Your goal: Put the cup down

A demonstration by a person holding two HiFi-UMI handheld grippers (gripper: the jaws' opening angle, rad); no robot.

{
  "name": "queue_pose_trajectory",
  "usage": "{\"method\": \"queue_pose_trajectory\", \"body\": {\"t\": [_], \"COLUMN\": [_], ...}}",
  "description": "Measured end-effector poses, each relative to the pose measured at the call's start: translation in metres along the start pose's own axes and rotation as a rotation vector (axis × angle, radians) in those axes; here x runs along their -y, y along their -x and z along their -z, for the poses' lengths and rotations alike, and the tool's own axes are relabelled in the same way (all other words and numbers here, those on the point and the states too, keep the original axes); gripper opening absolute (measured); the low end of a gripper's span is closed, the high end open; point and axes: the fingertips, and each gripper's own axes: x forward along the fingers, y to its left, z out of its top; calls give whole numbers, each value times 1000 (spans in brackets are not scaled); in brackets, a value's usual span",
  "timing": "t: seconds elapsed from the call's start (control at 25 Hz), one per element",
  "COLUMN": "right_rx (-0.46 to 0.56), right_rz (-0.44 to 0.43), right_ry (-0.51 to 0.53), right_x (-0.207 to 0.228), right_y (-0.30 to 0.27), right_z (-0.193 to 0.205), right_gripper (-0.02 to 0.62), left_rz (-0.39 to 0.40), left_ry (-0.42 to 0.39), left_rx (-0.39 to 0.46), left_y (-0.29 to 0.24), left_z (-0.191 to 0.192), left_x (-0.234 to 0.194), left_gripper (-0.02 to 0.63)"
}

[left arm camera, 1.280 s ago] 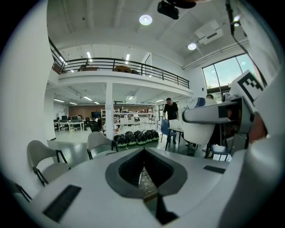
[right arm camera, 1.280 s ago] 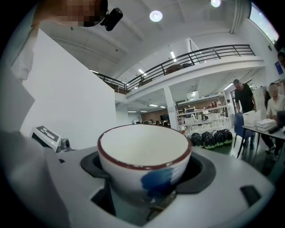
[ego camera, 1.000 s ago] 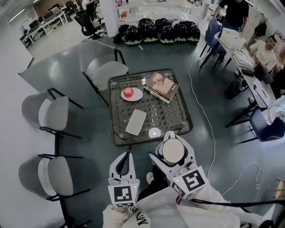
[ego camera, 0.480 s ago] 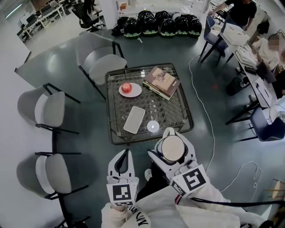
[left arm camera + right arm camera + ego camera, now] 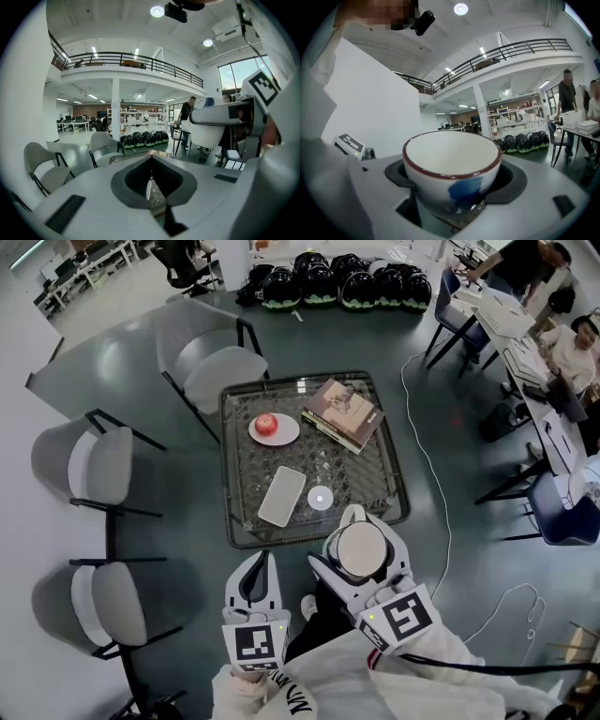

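A white cup (image 5: 361, 549) with a dark red rim and a blue patch (image 5: 452, 166) is clamped between the jaws of my right gripper (image 5: 361, 542), held in the air just short of the near edge of the glass table (image 5: 375, 493). In the right gripper view the cup fills the space between the jaws of the right gripper (image 5: 454, 187) and looks empty. A small round white coaster (image 5: 321, 498) lies on the table in front of the cup. My left gripper (image 5: 259, 570) hovers to the cup's left, jaws together and holding nothing, as the left gripper view (image 5: 151, 187) also shows.
The table also carries a plate (image 5: 287, 437) with a red apple (image 5: 267, 422), a stack of books (image 5: 342, 413) and a white oblong tray (image 5: 282, 495). Grey chairs (image 5: 211, 362) (image 5: 89, 465) (image 5: 89, 606) stand left. A cable (image 5: 441, 521) runs on the floor right; helmets (image 5: 337, 287) lie beyond.
The view has shifted a little, so the table sits slightly higher in the frame. The cup stays clamped in the right gripper; both grippers have barely moved.
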Motion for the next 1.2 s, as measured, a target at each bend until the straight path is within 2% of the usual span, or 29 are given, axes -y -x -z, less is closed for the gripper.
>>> {"method": "queue_pose_trajectory", "body": {"t": [0.6,1.2], "right_rx": [-51,-105], "right_rz": [-45,-60], "right_ry": [-4,11], "right_x": [29,57], "right_y": [-68,-129], "right_z": [15,64], "right_gripper": [417,417], "left_rz": [-29,-29], "left_ry": [29,45], "left_rx": [-21,-55], "left_y": [-64,-128], "left_z": [-1,33], "left_x": [-27,-46], "left_gripper": [11,11]}}
